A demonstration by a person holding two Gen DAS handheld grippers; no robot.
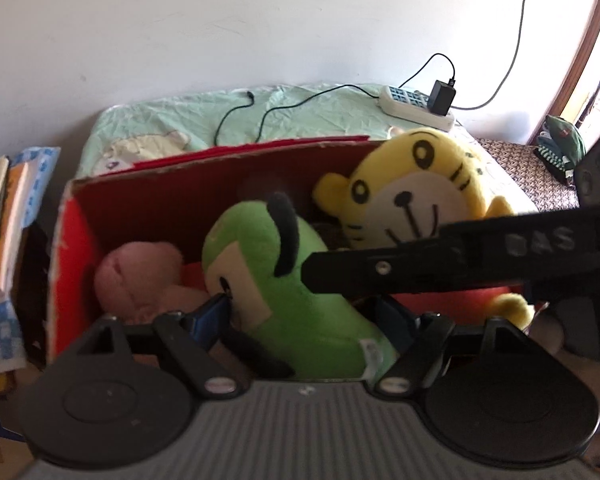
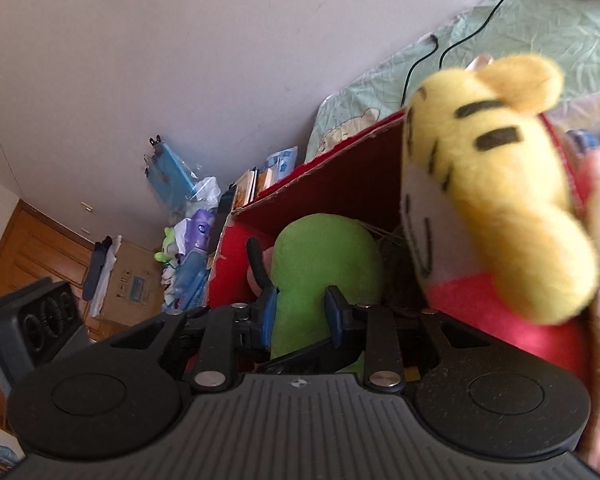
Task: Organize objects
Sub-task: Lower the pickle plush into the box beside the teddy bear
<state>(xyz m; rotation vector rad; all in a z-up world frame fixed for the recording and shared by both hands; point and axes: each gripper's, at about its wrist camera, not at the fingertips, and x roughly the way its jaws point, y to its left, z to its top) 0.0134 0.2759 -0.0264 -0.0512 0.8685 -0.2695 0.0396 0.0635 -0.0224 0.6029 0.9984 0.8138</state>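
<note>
1. At the left end of the red cardboard box (image 1: pixel 72 248), a pink soft toy (image 1: pixel 140 276) is lying low against the wall, clear of both grippers.
2. The green soft toy (image 1: pixel 272 280) is lying in the middle of the box, its long body running from the near rim toward the far wall, head end farthest from the left gripper (image 1: pixel 300 316).
3. The left gripper is sitting right at the toy's near end. Its blue fingers (image 1: pixel 210 316) are standing fairly wide, one on each side of the body and touching the plush. Whether they are squeezing it or only bracketing it, I cannot tell.
4. The right gripper (image 2: pixel 302 312) is reaching across the left wrist view as a black bar, and in its own view its blue fingers (image 2: pixel 268 312) are flanking the same green toy at a middling width, pressed against the plush. A grip looks likely, but is not certain.
5. The left gripper looks the nearer, being lined up along the toy's length, while the right is coming in across it.
6. At the right end, the yellow tiger toy (image 1: pixel 412 192) is leaning against the far corner, beside the green toy.
</note>
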